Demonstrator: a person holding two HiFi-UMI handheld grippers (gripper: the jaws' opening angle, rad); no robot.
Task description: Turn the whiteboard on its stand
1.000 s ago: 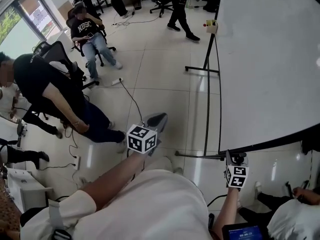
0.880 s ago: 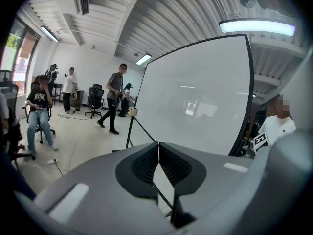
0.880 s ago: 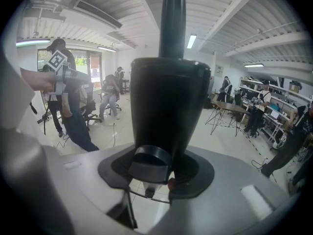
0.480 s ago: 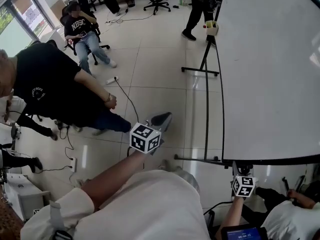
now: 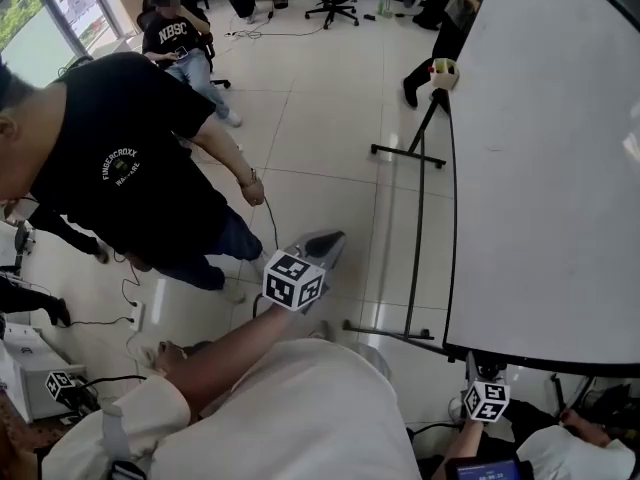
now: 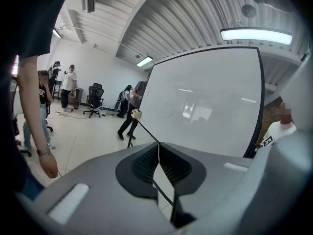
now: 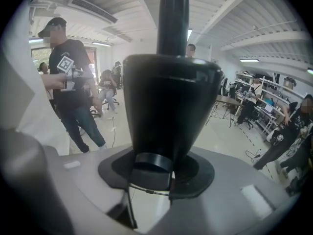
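Head view, board: the large white whiteboard with a thin black frame fills the right side. It hangs on its black tubular metal stand, and its near lower edge is just above the right gripper.
Head view, left gripper: the left gripper hangs out over the pale tiled floor, apart from both the board and the stand.
Head view, doing it well: I would turn the board slowly and bring the free left gripper to the frame to steady the swing. A person in a black T-shirt stands near the stand's far side.
Head view, hard to read: the board's right part runs off the picture. The spot where the right gripper meets the frame is too small to make out.
Left gripper view, fingers: its fingers are pressed together with nothing between them. The whiteboard stands ahead, untouched.
Left gripper view, cut off: the gripper body covers the stand's feet.
Right gripper view, fingers: they are clamped on a black cone-shaped fitting with a round black post rising from it.
Right gripper view, doing it well: the grip should stay square on the cone, because its taper could let the fingers slide off under load.
Right gripper view, hidden: the fitting blocks the board entirely — I cannot tell whether it is a locking knob or the pivot itself.
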